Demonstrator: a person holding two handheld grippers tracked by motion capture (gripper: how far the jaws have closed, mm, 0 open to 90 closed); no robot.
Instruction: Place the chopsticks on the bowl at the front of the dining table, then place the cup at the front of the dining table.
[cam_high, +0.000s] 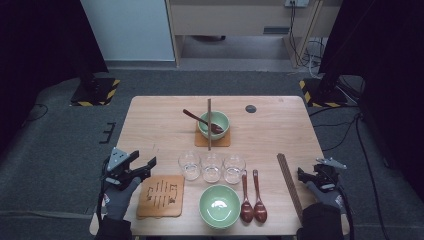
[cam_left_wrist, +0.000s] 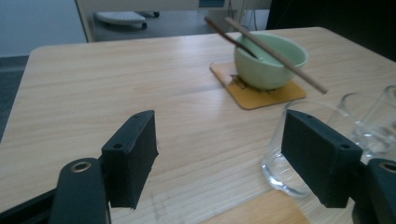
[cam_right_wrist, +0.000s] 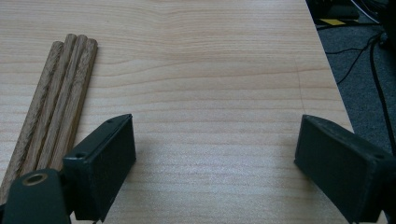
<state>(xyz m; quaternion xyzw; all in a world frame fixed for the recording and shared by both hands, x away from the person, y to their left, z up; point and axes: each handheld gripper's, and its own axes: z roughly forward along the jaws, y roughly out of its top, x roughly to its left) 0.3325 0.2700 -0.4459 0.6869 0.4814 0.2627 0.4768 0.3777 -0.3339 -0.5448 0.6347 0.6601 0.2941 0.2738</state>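
Note:
My left gripper (cam_high: 144, 167) hangs open over the table's front left, just above the near wooden coaster (cam_high: 161, 196). In the left gripper view its jaws (cam_left_wrist: 219, 135) stand wide with bare table between them, and a clear glass (cam_left_wrist: 299, 154) sits behind the right jaw. My right gripper (cam_high: 303, 175) is open near the table's right edge; the right gripper view shows nothing between its jaws (cam_right_wrist: 215, 140). A bundle of wooden chopsticks (cam_right_wrist: 53, 109) lies just left of it. The far green bowl (cam_high: 214, 123) holds a dark spoon, and one chopstick (cam_left_wrist: 275, 53) rests across its rim.
Three clear glasses (cam_high: 211, 166) stand in a row mid-table. An empty green bowl (cam_high: 220, 205) sits at the front, with two dark wooden spoons (cam_high: 253, 205) to its right. The far bowl rests on a coaster (cam_left_wrist: 261, 93). The table's right edge (cam_right_wrist: 327, 70) is close to my right gripper.

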